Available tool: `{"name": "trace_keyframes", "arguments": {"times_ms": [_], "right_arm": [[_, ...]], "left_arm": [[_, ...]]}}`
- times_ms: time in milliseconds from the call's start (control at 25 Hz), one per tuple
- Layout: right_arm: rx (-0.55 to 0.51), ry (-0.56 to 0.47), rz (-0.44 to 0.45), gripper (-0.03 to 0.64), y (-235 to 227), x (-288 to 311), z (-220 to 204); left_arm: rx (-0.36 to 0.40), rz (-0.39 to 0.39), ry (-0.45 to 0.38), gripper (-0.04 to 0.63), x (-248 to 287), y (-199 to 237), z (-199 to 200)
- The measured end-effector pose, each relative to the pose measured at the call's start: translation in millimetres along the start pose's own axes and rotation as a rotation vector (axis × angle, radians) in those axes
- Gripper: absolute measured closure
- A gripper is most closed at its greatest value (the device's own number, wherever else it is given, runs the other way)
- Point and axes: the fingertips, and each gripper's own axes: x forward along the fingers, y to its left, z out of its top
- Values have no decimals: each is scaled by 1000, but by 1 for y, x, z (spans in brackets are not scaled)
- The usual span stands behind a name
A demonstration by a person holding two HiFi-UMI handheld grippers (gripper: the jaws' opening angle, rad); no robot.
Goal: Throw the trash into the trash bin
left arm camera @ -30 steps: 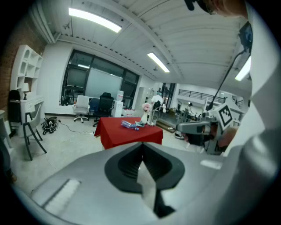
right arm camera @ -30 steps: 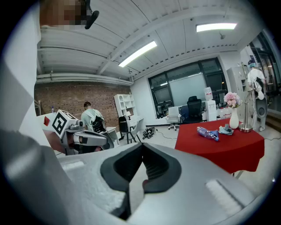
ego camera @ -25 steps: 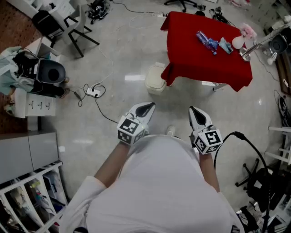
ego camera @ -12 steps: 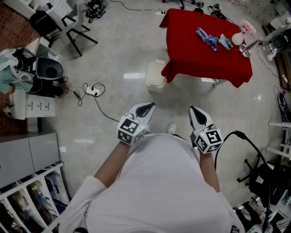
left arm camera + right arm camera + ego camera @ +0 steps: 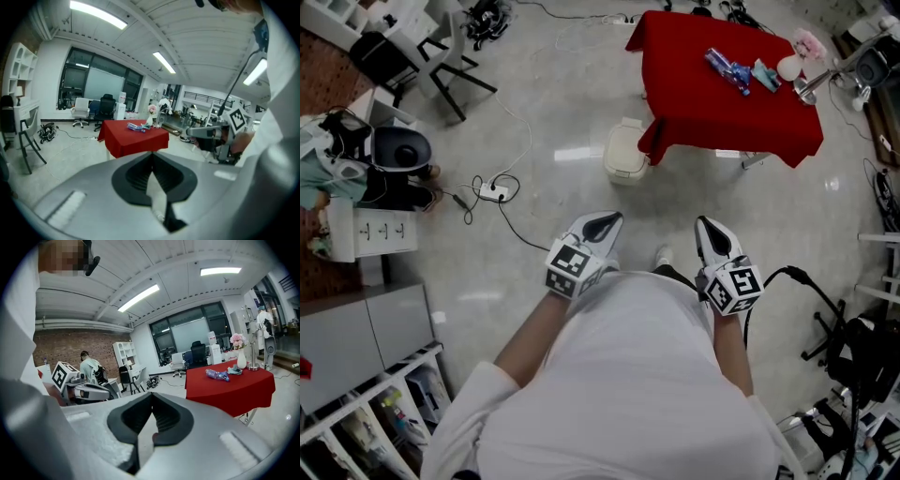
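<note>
Cabinet (image 5: pixel 356 333) at left slid lower in head view: person closing on red table (image 5: pixel 712 117); both grippers same pose ahead of torso.
- Left gripper (image 5: pixel 601 225): jaws fully together, nothing between.
- Right gripper (image 5: pixel 710 231): jaws fully together, empty.
- Trash on table's far half: crushed plastic bottle (image 5: pixel 727 70), teal wrapper (image 5: pixel 766 73) just beside. Well ahead, right of both grippers; right gripper nearer.
- Bottle's long axis diagonal, far-left to near-right.
- White trash bin (image 5: pixel 625 153) on floor at table's near-left corner, ahead of left gripper.
</note>
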Motion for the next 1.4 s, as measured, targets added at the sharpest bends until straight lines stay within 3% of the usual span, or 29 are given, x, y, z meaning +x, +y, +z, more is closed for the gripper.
{"name": "trace_keyframes", "arguments": {"times_ms": [560,1000,1200,1400], "right_arm": [[11,2,-3,615,13,31,-5],[-19,56,79,615,-60,97,23],[-43,98,145,615,-96,128,35],[-75,138,224,615,-128,155,43]], "left_arm": [[-7,-25,40,592,-1,35,-10],[-19,37,20,592,68,65,25],[-52,90,13,592,99,80,44],[-31,121,14,592,137,85,59]]}}
